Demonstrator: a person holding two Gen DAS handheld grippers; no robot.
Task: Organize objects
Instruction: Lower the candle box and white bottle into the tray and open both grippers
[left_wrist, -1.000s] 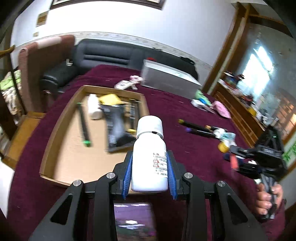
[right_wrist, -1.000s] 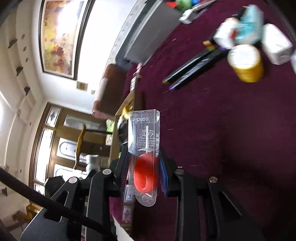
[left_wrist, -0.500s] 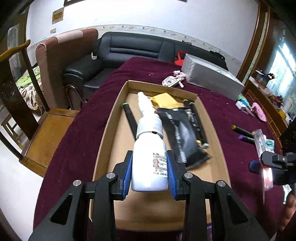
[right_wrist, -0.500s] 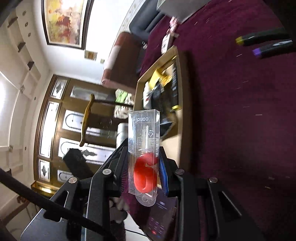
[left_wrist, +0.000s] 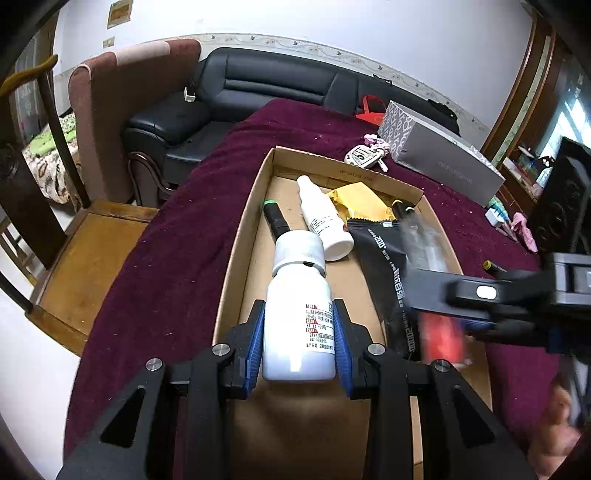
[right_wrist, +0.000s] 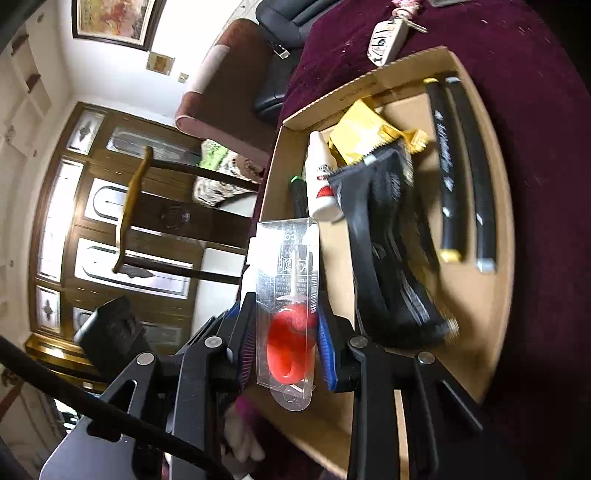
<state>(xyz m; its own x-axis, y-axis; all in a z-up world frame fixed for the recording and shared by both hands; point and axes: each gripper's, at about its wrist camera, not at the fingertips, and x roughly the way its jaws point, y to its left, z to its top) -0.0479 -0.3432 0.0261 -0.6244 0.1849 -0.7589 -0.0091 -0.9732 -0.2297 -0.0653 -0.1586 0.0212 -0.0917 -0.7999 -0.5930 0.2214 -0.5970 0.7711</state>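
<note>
Over the cardboard box (left_wrist: 243, 236), the left gripper (left_wrist: 298, 341) clamps a white bottle (left_wrist: 299, 321) — its label print too small to read. The right gripper (right_wrist: 286, 341) pinches a clear candle pack (right_wrist: 290, 299) — red numeral inside, lettering blurred.

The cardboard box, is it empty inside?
No, the cardboard box already holds a small white bottle, a yellow packet and a black pouch.

Maroon-clothed table (left_wrist: 192, 236) w/ cardboard tray (left_wrist: 236, 258), grey box (left_wrist: 443, 162), keys (left_wrist: 364, 157).
</note>
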